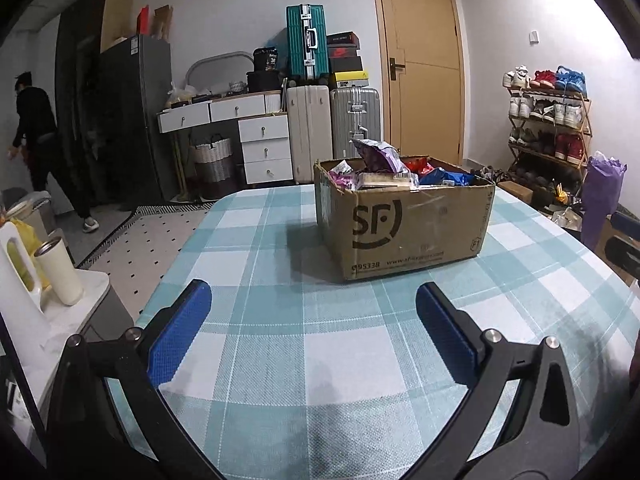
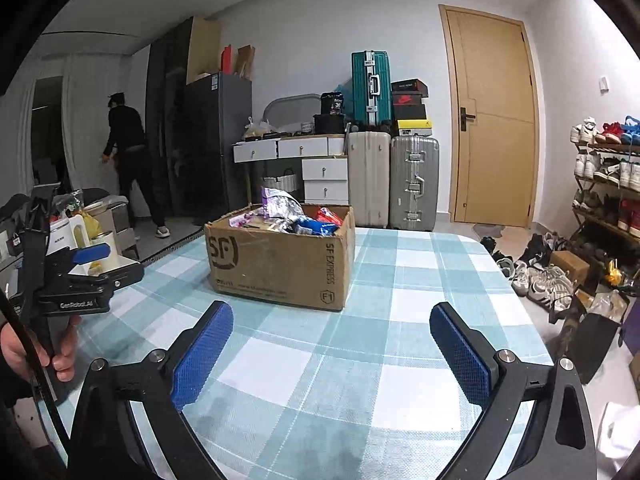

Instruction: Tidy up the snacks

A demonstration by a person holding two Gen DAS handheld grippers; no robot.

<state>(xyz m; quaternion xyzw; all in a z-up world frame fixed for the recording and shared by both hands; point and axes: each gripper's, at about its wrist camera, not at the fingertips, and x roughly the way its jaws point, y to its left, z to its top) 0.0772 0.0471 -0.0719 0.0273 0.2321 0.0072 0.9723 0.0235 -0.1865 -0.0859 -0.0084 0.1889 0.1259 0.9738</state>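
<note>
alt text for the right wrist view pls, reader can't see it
An open brown cardboard box full of mixed snack packets sits on a table with a teal-and-white checked tablecloth, ahead of the open, empty right tongs. At the left edge a hand holds the left tongs.

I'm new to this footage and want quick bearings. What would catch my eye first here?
The brown cardboard box printed SF, heaped with colourful snack packets, stands on the blue-and-white checked tablecloth. Both blue-padded grippers, left gripper and right gripper, hover open and empty in front of it. Behind, a teal hard-shell suitcase tops stacked luggage beside a tan wooden door.
</note>
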